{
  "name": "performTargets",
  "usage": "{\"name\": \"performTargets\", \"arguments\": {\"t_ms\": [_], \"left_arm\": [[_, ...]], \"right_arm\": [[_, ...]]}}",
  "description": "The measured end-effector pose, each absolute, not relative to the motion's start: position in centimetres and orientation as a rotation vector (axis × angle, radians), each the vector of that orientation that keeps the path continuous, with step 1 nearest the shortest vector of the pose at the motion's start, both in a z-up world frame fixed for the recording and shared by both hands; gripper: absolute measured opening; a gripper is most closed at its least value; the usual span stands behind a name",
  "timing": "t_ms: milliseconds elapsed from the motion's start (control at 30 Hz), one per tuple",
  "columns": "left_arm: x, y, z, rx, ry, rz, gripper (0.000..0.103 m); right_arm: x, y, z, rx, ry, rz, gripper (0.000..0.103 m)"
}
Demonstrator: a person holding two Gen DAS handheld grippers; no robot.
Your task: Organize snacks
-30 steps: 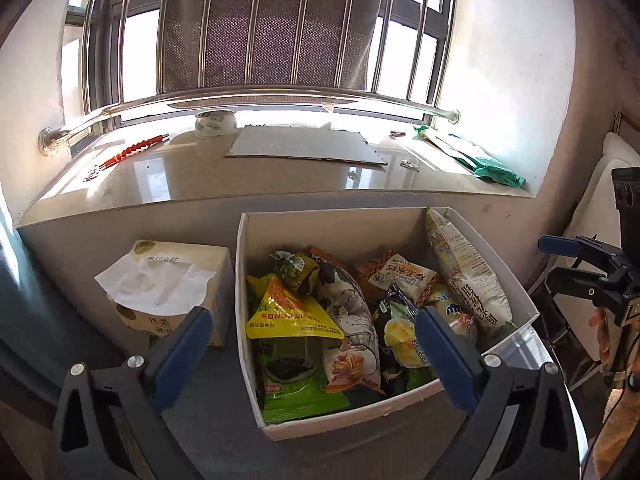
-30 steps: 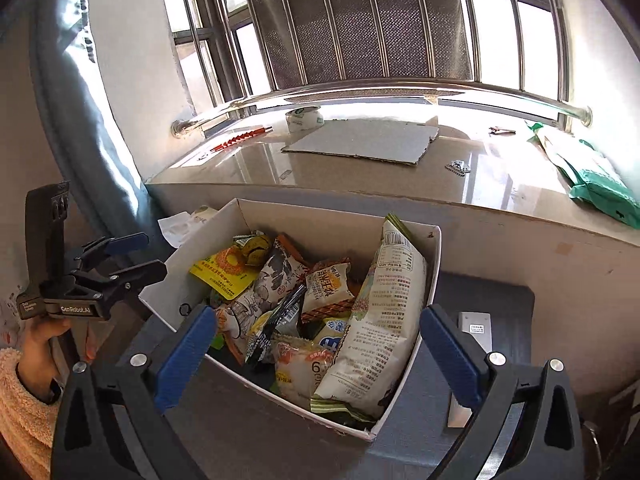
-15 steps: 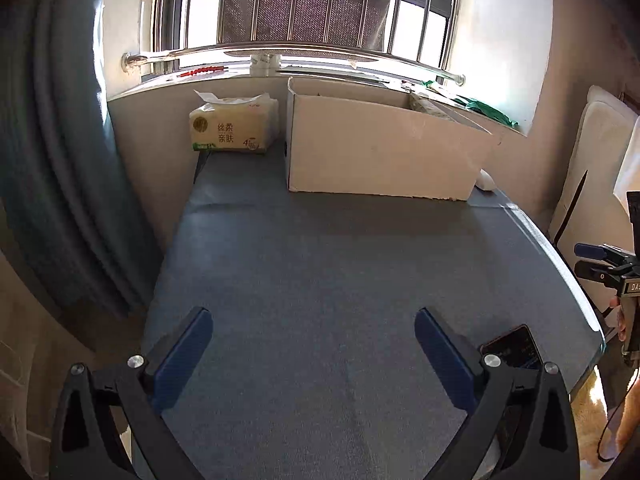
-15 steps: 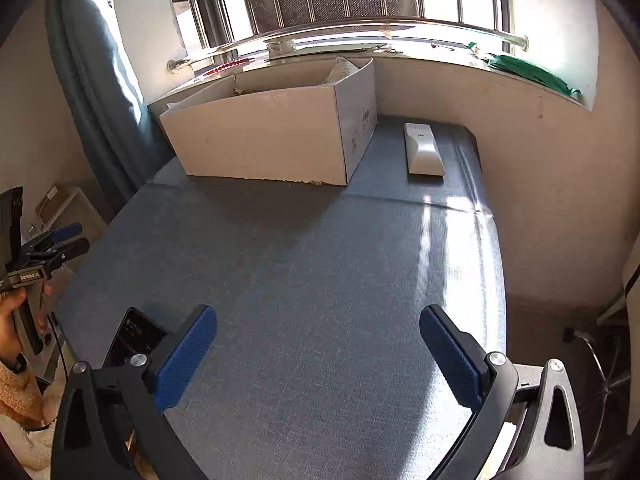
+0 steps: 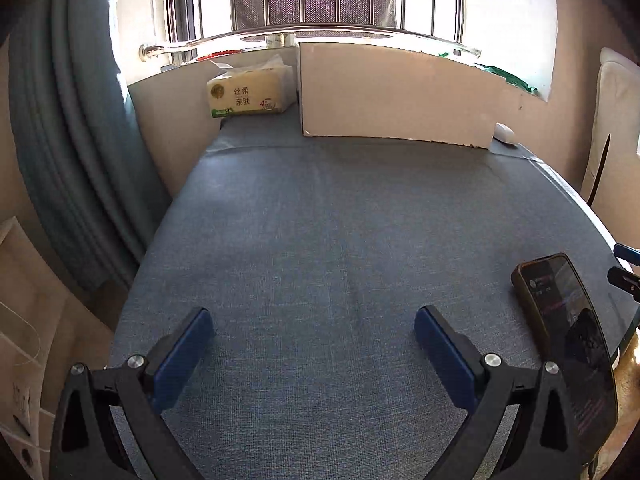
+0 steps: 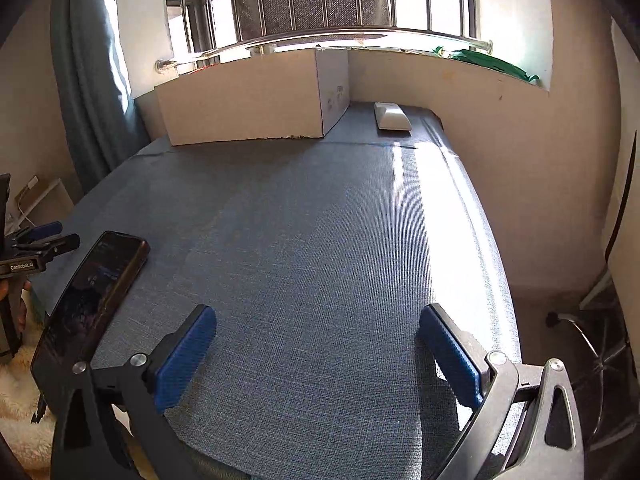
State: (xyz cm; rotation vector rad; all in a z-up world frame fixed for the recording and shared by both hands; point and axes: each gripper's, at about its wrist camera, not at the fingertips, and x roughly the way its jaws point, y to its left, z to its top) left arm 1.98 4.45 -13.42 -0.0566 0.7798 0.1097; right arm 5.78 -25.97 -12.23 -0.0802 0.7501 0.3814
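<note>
Both tools were spread wide and holding nothing: the left tool [image 5: 312, 350] and the right tool [image 6: 316, 350] hung low over the near end of the blue bench [image 5: 340, 240]. The snacks weren't visible at all; my guess was they sat inside the cardboard box [image 5: 396, 96] at the far end under the window, well apart from either tool, with only its closed sides facing us.

Biggest risk, I thought, was the phone [image 5: 568, 332] lying right at the near edge, just beside the left tool. A careless swing could've knocked it off.

Only the left view showed the tissue pack [image 5: 248, 94] beside the box. Only the right view showed the white remote-like thing [image 6: 392, 117] properly, plus the box's printed end.
</note>
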Motion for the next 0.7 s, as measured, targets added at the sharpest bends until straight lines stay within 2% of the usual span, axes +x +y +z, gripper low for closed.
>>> {"name": "performTargets", "arguments": {"t_ms": [700], "left_arm": [[2.44, 5.1, -14.12, -0.026, 0.724, 0.056, 0.103]], "right_arm": [[6.81, -25.5, -12.5, -0.118, 0.723, 0.307, 0.103]]}}
